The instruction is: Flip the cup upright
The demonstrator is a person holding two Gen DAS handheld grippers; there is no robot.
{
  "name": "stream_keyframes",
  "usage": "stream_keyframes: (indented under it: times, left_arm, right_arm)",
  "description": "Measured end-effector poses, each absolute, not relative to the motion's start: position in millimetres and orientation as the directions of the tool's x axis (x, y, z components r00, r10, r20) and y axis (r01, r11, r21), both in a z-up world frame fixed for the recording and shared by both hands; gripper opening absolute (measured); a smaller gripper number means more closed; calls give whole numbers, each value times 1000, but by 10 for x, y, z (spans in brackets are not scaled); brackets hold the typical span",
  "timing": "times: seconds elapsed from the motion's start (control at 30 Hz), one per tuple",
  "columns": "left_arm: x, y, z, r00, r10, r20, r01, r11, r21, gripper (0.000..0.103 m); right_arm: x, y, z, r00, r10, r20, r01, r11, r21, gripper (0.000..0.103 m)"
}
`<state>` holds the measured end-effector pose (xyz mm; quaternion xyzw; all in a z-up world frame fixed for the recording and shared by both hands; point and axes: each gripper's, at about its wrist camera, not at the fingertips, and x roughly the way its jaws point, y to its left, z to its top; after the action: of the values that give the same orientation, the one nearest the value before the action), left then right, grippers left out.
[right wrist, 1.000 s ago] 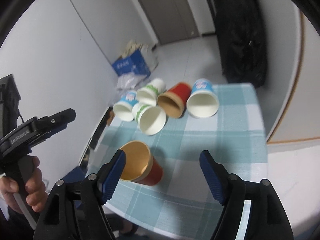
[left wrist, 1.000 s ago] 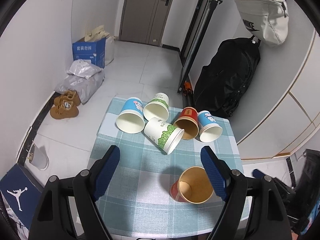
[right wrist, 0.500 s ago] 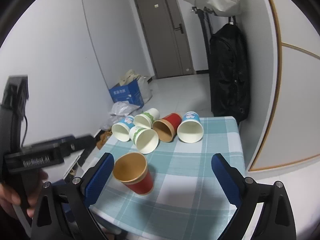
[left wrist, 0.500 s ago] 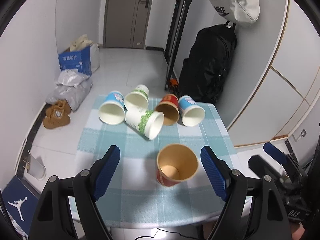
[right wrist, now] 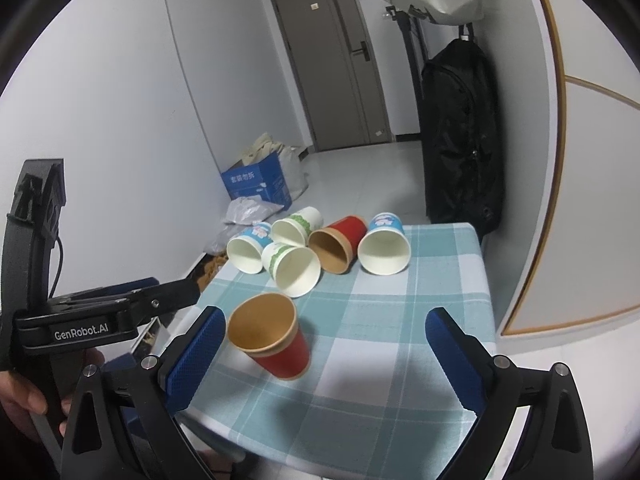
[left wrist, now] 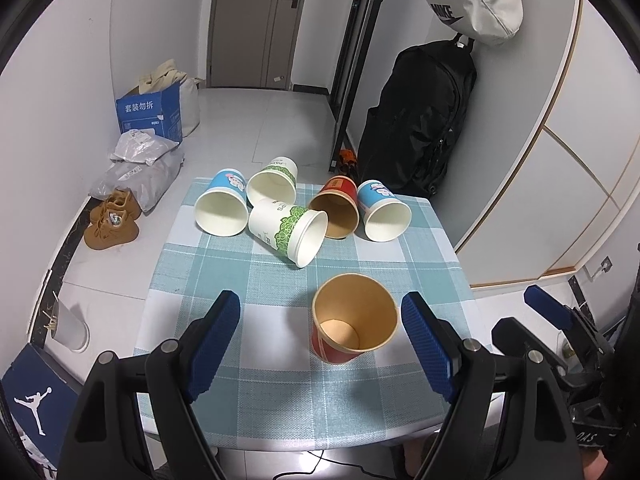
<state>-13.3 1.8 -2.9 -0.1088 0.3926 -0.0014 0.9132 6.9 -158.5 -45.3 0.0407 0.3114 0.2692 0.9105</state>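
The left gripper (left wrist: 320, 336) stands with its jaws spread wide and grasps nothing; the right gripper (right wrist: 320, 356) is likewise spread and empty. Nearest both is the upright red cup (left wrist: 354, 320), mouth up on the checked tablecloth (left wrist: 224, 272). In the left wrist view it sits between the left fingers, closer to the right-hand pad, apparently untouched. In the right wrist view it sits just beside the left-hand pad.

Beyond the upright red cup lies a cluster of five cups on their sides. Closest is the green-leaf cup (left wrist: 290, 230), its long axis running diagonally, mouth turned toward the grippers and to the right. By judgement this is the next candidate, and the left gripper faces it more squarely. The upright red cup stands partly in the approach line and could be knocked.

Behind the green-leaf cup lie a blue cup (left wrist: 222, 210), a second green cup (left wrist: 274, 184), a fallen red cup (left wrist: 336, 208) and another blue cup (left wrist: 384, 212), packed closely and mouths facing the grippers. The green-leaf cup appears to touch its neighbours, so lifting it may roll them.

Farther off, a black backpack (left wrist: 420, 120) leans against the wall.
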Motion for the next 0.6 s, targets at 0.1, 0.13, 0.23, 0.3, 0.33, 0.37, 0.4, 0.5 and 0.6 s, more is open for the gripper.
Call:
stream_keyframes:
  times: [0.1,0.13,0.23,0.3,0.33,0.37,0.4,0.5,0.6]
  left_arm:
    - [-138,15,-35,692,-81,-718,-83,978,-191,79]
    - [-137,15,-37,692,-81,-717,-83,978,-190,79]
    - [-138,15,-37,692,-80,-717,-83,978,-190,79]
    - [-142,12,-34,693,-77,-717,-85,979,-187,79]
    - [-142,18,-35,694,-74,-716,-87,979,-185,79]
    - [-150,19,-31,696,-68,-715,-89,979,-181,79]
    - [-153,15,-29,697,-61,-714,-93,980,-174,79]
    - [-157,36,-29,698,-57,-714,-101,979,-176,79]
    - [-157,52,-26,696,-59,-716,-106,977,-183,79]
  right_arm:
    - [67,-1578,-462,656,521,-546,-470,848,245,101]
    - [64,-1579,-462,654,525,-545,-472,846,248,101]
    - [67,-1585,-458,654,528,-541,-471,845,254,101]
    - [63,-1583,-454,653,530,-541,-472,843,256,101]
    - [58,-1583,-451,653,531,-540,-473,843,256,101]
    - [54,-1584,-449,654,532,-538,-474,842,257,101]
    - [54,-1585,-446,654,533,-537,-475,842,258,101]
    - [54,-1583,-442,654,535,-534,-477,840,257,101]
    - [55,-1587,-444,658,531,-535,-472,843,256,101]
